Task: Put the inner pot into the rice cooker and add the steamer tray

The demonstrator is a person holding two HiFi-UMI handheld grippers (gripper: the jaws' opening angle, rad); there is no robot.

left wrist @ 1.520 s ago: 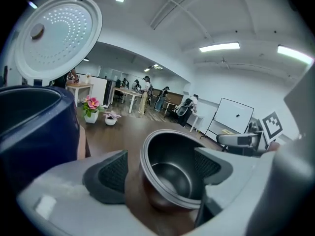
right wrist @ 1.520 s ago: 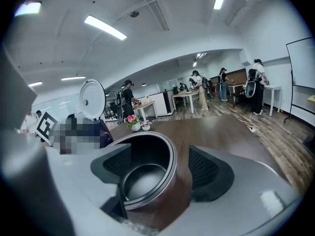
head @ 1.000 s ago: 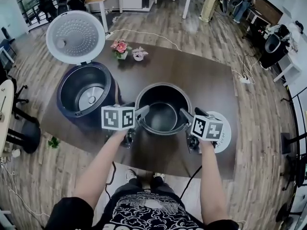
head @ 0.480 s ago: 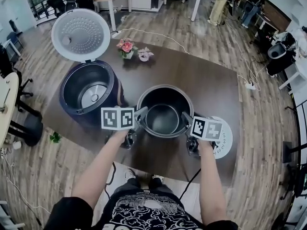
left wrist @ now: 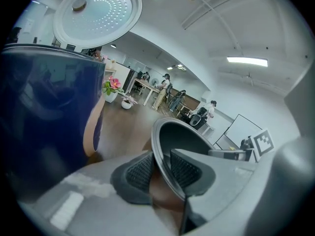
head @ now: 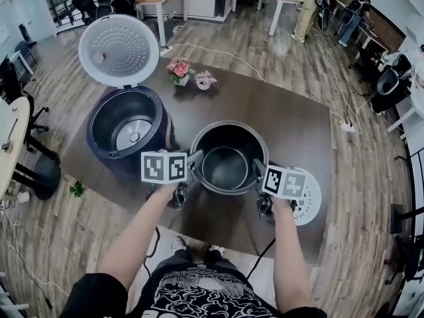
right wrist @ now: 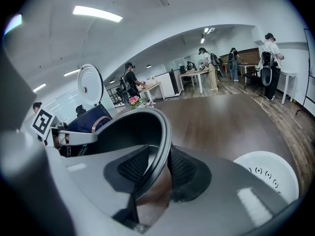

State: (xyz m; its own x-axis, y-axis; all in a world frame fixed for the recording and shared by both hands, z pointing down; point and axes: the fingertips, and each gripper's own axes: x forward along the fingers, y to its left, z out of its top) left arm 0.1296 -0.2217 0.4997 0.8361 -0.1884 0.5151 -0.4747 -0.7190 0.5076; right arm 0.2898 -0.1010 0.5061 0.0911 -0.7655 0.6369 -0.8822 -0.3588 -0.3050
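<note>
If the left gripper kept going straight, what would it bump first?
The inner pot: its rim sits between the left gripper's closing jaws, so it would likely push the pot right away.

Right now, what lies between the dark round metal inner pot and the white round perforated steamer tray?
The right gripper, its jaws closing on the inner pot's rim; the head view shows it, partly covering the steamer tray.

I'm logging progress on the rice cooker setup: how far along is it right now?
Done: the rice cooker stands open, lid up, cavity empty. In hand: left hand-held gripper and right hand-held gripper are closing on opposite sides of the rim of the inner pot, which sits on the table. Left: moving the pot into the cooker, then adding the white steamer tray.
</note>
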